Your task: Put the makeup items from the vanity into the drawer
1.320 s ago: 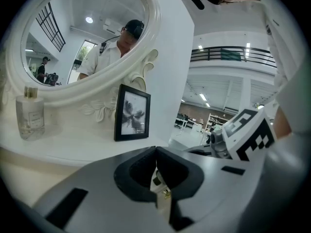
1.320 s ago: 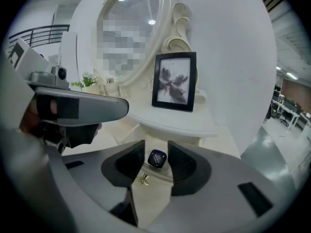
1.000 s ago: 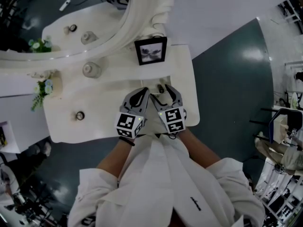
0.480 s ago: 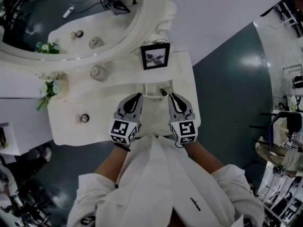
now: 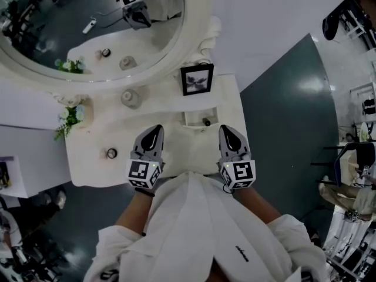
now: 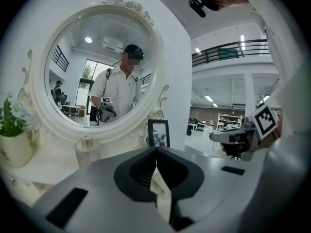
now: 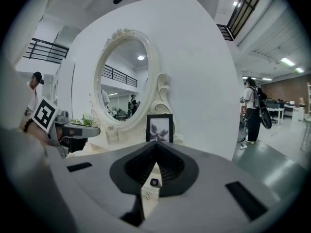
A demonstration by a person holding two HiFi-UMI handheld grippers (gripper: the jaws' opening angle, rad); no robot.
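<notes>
The white vanity [image 5: 170, 107] has a small open drawer [image 5: 188, 117] at its middle, below the picture frame [image 5: 197, 79]. A small dark makeup item [image 5: 207, 122] lies inside the drawer; in the right gripper view it [image 7: 154, 182] shows below the jaws. A clear round bottle [image 5: 130, 98] and a small round dark item [image 5: 111, 153] stand on the top at the left. My left gripper [image 5: 155, 128] hangs left of the drawer, shut and empty. My right gripper [image 5: 227, 130] is to the drawer's right, also shut with nothing in it.
A large oval mirror [image 5: 88, 34] rises behind the vanity and reflects the bottle and a gripper. A pot of flowers [image 5: 70, 119] stands at the vanity's left end. The vanity's right edge drops to dark green floor [image 5: 288, 128]. A person stands far right [image 7: 252, 108].
Both grippers have drawn back from over the drawer and moved apart, left to the left, right to the right. The right jaws have closed. The dark item now lies uncovered in the drawer.
</notes>
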